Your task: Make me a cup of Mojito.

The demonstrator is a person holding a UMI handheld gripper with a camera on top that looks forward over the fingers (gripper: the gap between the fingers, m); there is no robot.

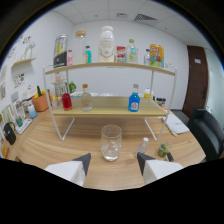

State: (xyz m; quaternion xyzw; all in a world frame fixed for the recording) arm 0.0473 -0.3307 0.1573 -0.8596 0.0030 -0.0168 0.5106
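A clear drinking glass (111, 142) stands on the wooden table (45, 145), just ahead of my gripper (114, 159) and in line with the gap between the fingers. It seems to hold ice or a little clear liquid at the bottom. My gripper is open; its two fingertips (84, 160) flank the near side of the glass without touching it. A small clear bottle (143, 145) stands right of the glass. Beside it lies a small dish with something green (163, 150).
A two-tier white wire rack (110, 107) stands beyond the glass. Its lower shelf carries a red bottle (66, 100), a clear bottle (86, 98) and a blue bottle (134, 99). The top shelf holds several bottles and jars. A dark chair (207, 131) is at the right.
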